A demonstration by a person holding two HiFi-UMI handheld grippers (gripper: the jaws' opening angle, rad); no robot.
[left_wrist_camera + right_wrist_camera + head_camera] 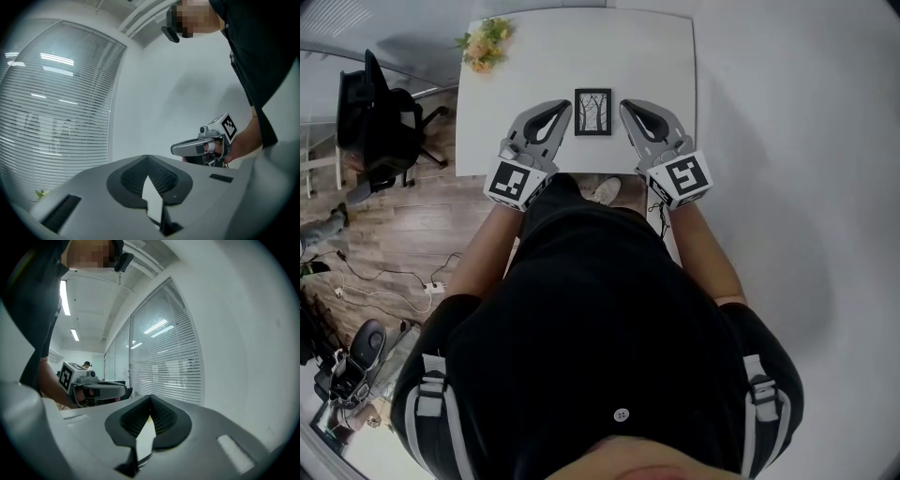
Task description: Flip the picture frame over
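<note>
Black frame: picture frame (592, 112), thin dark moulding, rectangular, portrait.
Face: print side up, pale sheet with bare dark tree trunks and branches.
Pose: lies flat on the tabletop (525, 66), long sides running toward the far edge.
Place: near half of the tabletop, about midway along the near edge, a short way in from it.
Tabletop: white, smooth, matte, rounded corners.
Left gripper (565, 106): jaws together at the tips, nothing between them. It sits just beside the frame's left side, and I can't tell if it touches.
Right gripper (625, 105): jaws together too, empty, just beside the frame's right side. Same doubt on contact.
Jaw build: grey moulded plastic shells. Dark ribbed pads leave a teardrop opening behind the closed tips.
Marker cubes: white with black squares, one at the back of each gripper, left (517, 182) and right (682, 178), over the near edge.
Flowers (485, 42): yellow-orange bunch with green leaves, far-left corner of the tabletop.
Floor (403, 234): wood planks, left of the table.
Chair (380, 122): black office chair on the floor, left of the table.
Blinds (56, 117): white horizontal slats over glazing.
</note>
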